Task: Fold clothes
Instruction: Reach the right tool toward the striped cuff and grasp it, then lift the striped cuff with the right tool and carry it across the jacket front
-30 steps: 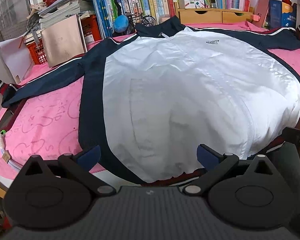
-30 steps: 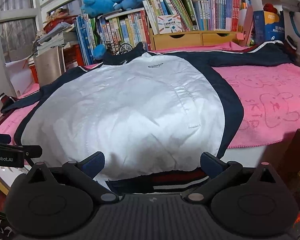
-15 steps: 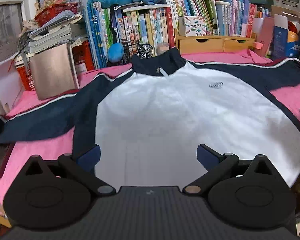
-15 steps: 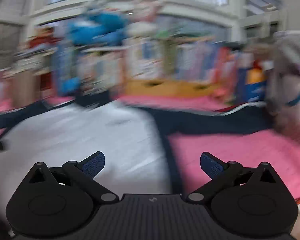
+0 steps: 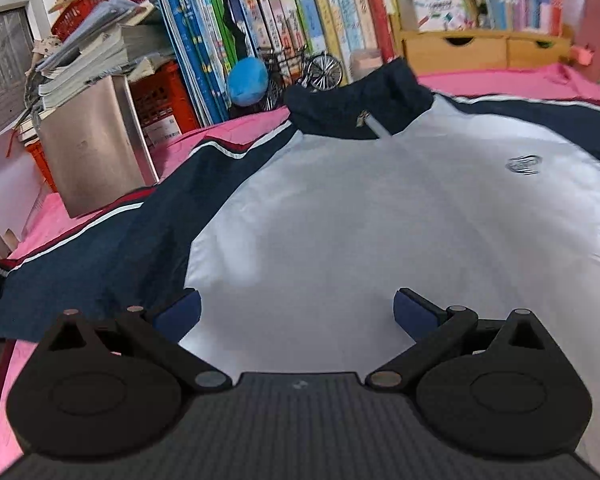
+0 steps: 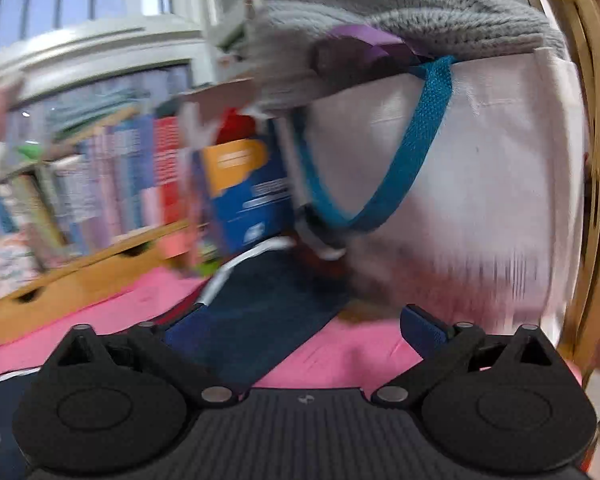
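Right gripper [image 6: 302, 330], jaws unclenched though just narrowed and holding nothing, is aimed along the jacket's navy sleeve [image 6: 260, 312], stretched lengthwise toward the white tote bag [image 6: 460, 184], while the left gripper [image 5: 296, 312], likewise released, is held over the white front panel [image 5: 360, 220].

Left wrist cam sits low over the jacket [image 5: 380, 220], angled down toward the bookshelf [image 5: 300, 20]. Right wrist cam faces a white bag [image 6: 480, 168], close. Shared: jacket, pink cover [image 6: 360, 356], books.
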Action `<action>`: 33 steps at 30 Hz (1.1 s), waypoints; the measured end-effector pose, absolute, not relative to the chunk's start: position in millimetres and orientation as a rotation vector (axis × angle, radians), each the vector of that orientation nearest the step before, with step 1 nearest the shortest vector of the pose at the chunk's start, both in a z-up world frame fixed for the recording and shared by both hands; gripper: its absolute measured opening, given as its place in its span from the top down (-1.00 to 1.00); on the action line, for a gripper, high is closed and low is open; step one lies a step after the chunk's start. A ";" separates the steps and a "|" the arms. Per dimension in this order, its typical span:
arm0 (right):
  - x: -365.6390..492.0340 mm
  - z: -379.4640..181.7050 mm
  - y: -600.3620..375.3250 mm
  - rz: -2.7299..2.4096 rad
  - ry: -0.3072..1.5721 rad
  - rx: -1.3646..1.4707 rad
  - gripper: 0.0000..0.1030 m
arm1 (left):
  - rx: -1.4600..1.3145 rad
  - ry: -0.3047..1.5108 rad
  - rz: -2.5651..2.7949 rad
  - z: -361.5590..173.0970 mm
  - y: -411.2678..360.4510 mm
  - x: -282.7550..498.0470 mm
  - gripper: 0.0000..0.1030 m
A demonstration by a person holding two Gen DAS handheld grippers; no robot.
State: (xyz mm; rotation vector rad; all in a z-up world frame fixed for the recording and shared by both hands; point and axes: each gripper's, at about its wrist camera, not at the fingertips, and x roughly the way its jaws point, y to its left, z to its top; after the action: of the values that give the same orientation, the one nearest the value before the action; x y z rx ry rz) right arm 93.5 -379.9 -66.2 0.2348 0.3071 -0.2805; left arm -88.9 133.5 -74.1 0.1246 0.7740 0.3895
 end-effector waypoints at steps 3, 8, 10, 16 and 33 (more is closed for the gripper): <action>129.7 -69.8 -391.7 -0.301 0.344 0.206 -0.47 | 0.116 0.769 0.390 -78.0 135.9 -74.6 -1.00; 169.4 -73.1 -395.8 -0.337 0.344 0.177 -0.68 | 0.098 0.725 0.387 -83.8 137.1 -66.6 -1.00; 179.7 -75.5 -389.1 -0.351 0.334 0.140 -0.81 | 0.073 0.702 0.382 -86.5 139.4 -67.5 -1.00; 202.9 -84.3 -370.3 -0.318 0.392 0.036 -0.55 | -0.051 0.714 0.348 -87.2 155.1 -66.7 -1.00; 107.3 15.5 -143.9 0.306 0.247 -0.037 0.73 | -0.114 0.710 0.328 -87.5 163.4 -71.3 -1.00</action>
State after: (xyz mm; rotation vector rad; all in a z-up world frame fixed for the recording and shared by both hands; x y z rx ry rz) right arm 107.3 -143.9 15.5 -0.0374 0.2471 0.3059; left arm -71.3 163.4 -87.5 -0.1135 0.7098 0.3281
